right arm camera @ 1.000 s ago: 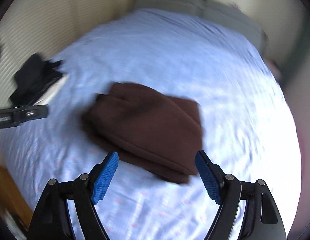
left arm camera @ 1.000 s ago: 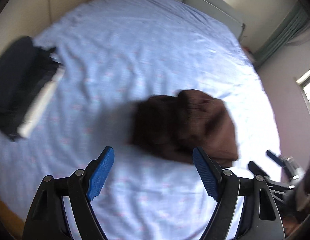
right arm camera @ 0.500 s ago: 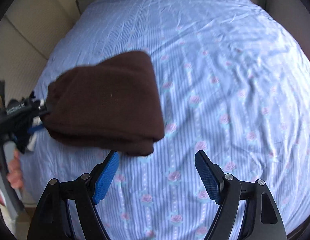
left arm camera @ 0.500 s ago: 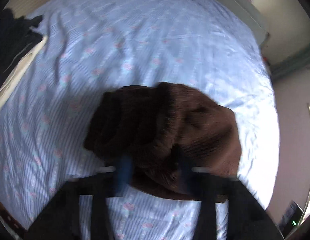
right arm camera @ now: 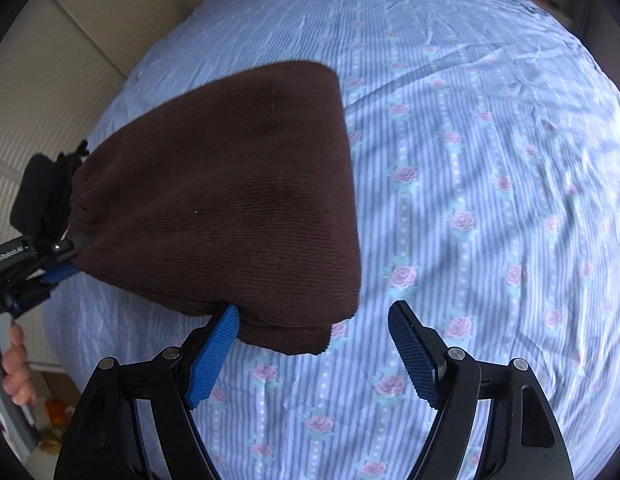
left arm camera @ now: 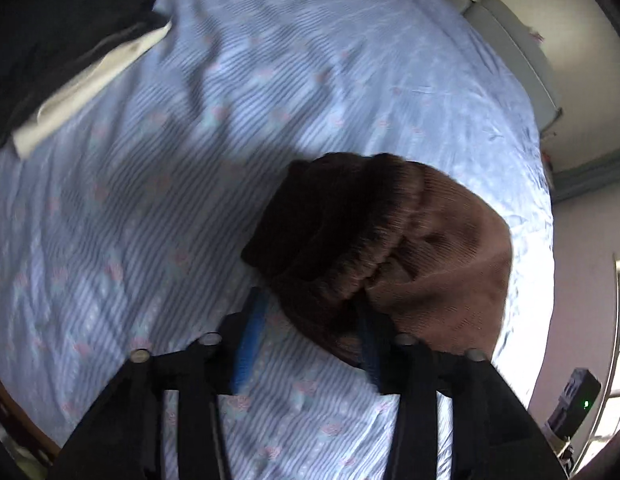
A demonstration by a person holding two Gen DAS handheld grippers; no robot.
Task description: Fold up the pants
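Pants, brown and already folded into a thick bundle, hang above the striped floral bedsheet, gripped at one end by the left gripper. Its blue pads appear clamped on the lower edge of the bundle, the fabric bulging out beyond the jaws and partly hiding the right-hand pad. Seen from the right wrist view, the same bundle stretches from the left gripper at the frame's left edge toward the right gripper, whose jaws stand wide apart and hold nothing; its left pad lies just under the bundle's near edge, though contact cannot be judged. Dark clothing and a pale folded item lie at the far side of the bed. Risk: held at a single end, the layered folds may slide apart under their own weight, undoing the fold. Motion blur suggests a quick carry, which would increase that risk; a shallow bite on thick knit could also slip.
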